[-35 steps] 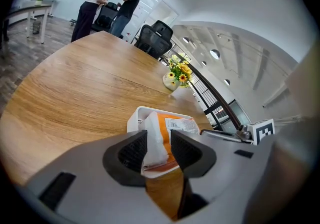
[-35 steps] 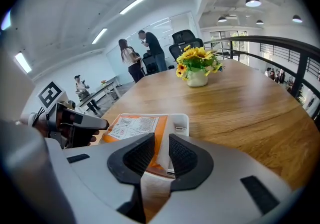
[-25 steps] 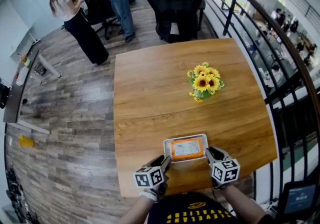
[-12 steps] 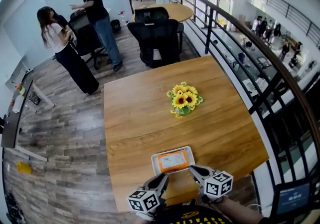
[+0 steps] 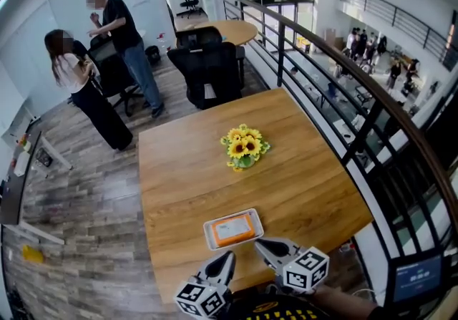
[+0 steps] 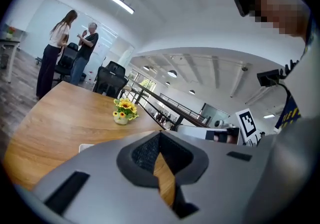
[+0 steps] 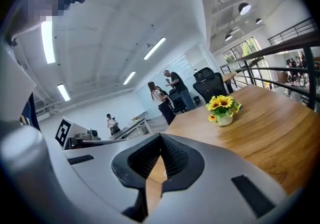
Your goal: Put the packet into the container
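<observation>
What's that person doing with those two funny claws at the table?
A person holds a claw in each hand. The orange packet already lies in the white container on the wooden table. The left claw, just closed, and the right claw are both shut and empty, held up over the table's near edge.

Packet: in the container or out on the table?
In. The orange packet lies flat inside the white container, whose rim shows all round it.

Orange packet (image 5: 234,229) in white container (image 5: 208,234), wooden table (image 5: 179,175), sunflowers (image 5: 243,145), left hand-held gripper (image 5: 227,261), right hand-held gripper (image 5: 262,244) nearby.
</observation>
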The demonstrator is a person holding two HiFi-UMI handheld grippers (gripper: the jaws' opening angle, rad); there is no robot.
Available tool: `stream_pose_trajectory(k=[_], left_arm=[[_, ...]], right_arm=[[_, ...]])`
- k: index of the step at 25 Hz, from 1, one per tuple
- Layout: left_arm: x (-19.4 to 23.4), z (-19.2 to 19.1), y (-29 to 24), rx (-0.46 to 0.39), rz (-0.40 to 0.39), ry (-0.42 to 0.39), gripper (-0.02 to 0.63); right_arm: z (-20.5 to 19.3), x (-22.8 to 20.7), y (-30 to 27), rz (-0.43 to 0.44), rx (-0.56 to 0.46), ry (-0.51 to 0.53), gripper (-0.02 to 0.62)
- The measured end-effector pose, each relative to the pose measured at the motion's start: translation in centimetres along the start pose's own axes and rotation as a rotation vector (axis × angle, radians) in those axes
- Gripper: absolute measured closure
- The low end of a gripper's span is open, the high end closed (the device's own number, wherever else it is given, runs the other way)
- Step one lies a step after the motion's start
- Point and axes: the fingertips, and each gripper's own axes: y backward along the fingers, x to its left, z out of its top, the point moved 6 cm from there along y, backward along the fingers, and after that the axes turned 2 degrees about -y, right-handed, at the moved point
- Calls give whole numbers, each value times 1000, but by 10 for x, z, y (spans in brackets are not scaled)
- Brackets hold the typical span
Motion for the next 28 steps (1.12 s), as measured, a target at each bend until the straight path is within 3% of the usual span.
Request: stream_pose_trajectory(k=[6,12,20,28], left_arm=[[-31,30,12,-92,-16,-111,606],[-54,65,22,-188,-48,-141,606],[-62,80,38,-255,-35,-156,606],[-58,76,46,-248,-18,-145,605]], right_arm=[[38,36,17,58,-112,119,586],[68,66,27,98,-194,235,586],[90,95,25,151,-268,255,586],[80,102,17,171,-242,256,586]])
